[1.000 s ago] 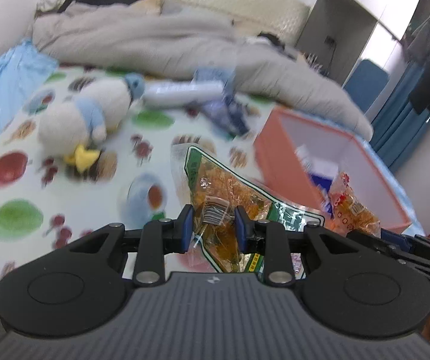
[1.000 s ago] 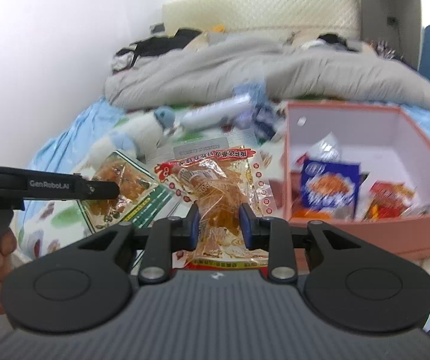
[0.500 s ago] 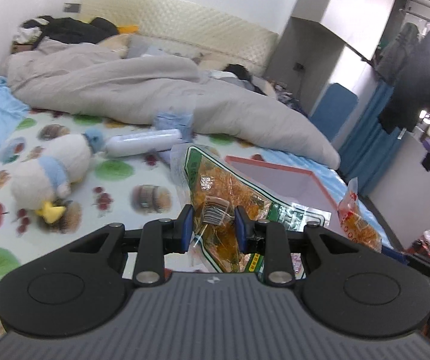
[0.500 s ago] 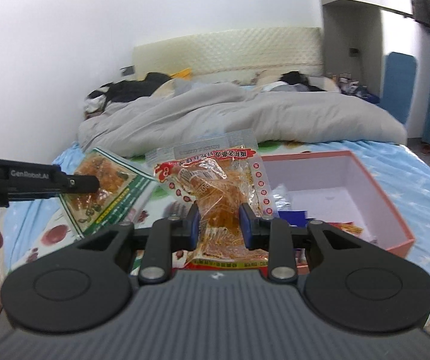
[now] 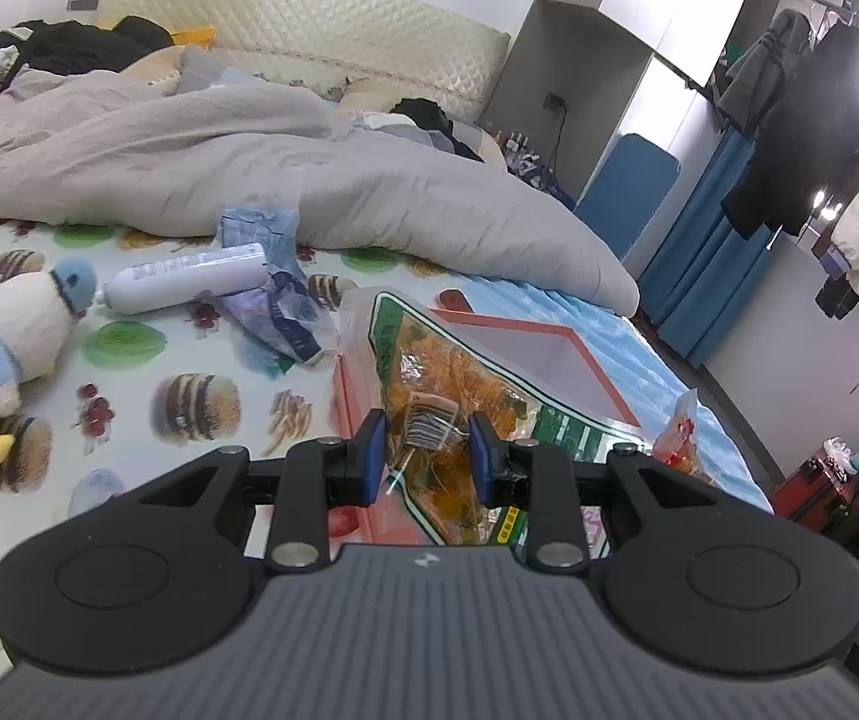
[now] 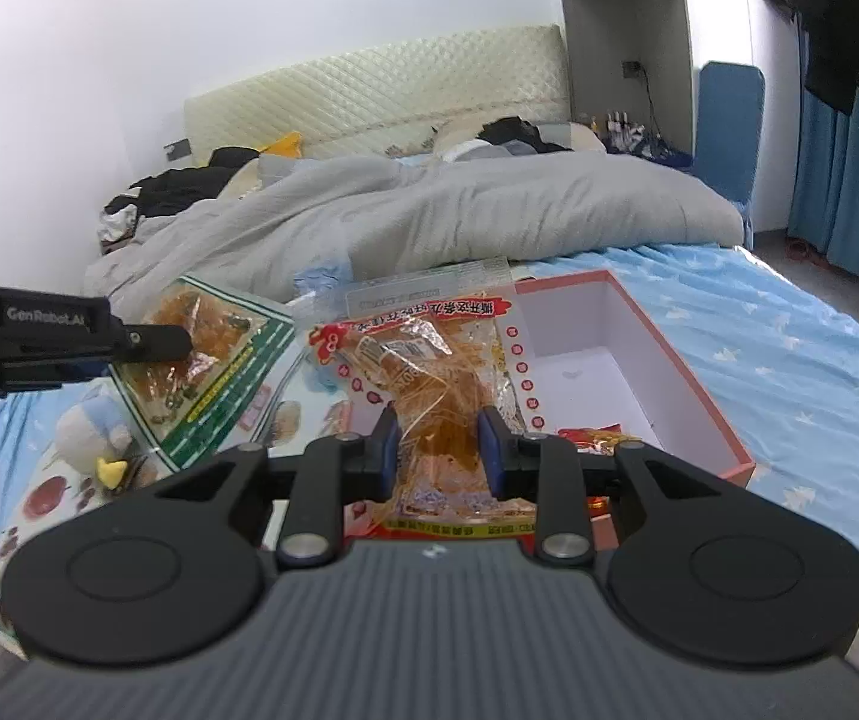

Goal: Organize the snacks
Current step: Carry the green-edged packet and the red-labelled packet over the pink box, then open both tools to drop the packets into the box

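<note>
Above bed [image 5: 129,360], each tongs [image 5: 428,441] [image 6: 438,438] clamps a snack bag [image 5: 429,378] [image 6: 429,372].

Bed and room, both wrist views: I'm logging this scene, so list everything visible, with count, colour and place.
green-edged snack bag: 1, clear with orange contents, in left gripper
red-edged snack bag: 1, clear with orange contents, in right gripper
box: 1, pink outside, white inside, on bed, open, red packet inside
plush penguin: 1, white and blue, lying on sheet
bottle: 1, white, lying beside penguin
duvet: 1, grey, across bed
chair: 1, blue, by wall
left gripper: black, shut
right gripper: black, shut
</note>
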`<state>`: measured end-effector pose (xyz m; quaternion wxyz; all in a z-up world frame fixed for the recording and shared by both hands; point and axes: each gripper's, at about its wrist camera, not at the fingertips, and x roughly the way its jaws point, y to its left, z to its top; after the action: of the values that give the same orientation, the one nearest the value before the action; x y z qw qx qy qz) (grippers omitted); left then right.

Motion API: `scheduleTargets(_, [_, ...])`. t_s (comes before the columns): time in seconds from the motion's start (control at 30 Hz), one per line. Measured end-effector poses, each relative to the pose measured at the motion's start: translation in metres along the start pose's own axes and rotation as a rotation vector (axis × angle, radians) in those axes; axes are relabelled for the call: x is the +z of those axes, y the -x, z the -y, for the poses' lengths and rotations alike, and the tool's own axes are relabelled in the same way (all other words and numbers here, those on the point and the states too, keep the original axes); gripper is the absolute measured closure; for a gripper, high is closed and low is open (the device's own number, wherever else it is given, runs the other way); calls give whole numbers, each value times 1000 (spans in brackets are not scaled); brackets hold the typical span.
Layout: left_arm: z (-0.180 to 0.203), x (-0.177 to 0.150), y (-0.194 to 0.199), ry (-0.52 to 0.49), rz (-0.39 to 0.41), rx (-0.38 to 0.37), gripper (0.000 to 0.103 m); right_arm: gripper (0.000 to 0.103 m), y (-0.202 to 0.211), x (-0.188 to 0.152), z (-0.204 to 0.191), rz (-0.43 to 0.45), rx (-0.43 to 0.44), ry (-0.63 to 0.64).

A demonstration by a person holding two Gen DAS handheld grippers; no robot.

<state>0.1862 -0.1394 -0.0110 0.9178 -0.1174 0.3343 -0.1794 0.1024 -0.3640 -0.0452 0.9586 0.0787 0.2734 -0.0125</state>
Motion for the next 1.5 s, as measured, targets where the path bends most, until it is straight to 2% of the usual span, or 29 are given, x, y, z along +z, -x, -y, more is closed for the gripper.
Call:
scheduleTargets(0.63, [29, 41, -199, -71, -179, -12, 70, 72, -132, 17, 81, -127, -46, -71])
scheduleTargets(0.87, [26, 40, -247, -75, -242, -1, 69, 70, -167, 10, 96, -185, -45, -92])
scheduleTargets(1.0, [26, 39, -255, -71, -265, -7, 65, 65, -166, 11, 99, -198, -27, -108])
scheduleTargets(1.03, [27, 40, -253, -78, -261, -10, 61, 63, -165, 12, 100, -198, -29, -112])
scheduleTargets(1.07, [28, 40, -252, -83, -259, 1, 53, 61, -164, 12, 100, -197, -29, -114])
scheduleTargets(1.13, [28, 42, -243, -79, -250, 7, 43, 40, -161, 13, 102, -200, -31, -126])
scheduleTargets(1.17, [28, 44, -238, -74, -242, 10, 39, 37, -158, 13, 103, -195, -30, -131])
scheduleTargets(1.5, [46, 63, -152, -121, -153, -19, 37, 38, -88, 36, 87, -66, -12, -109])
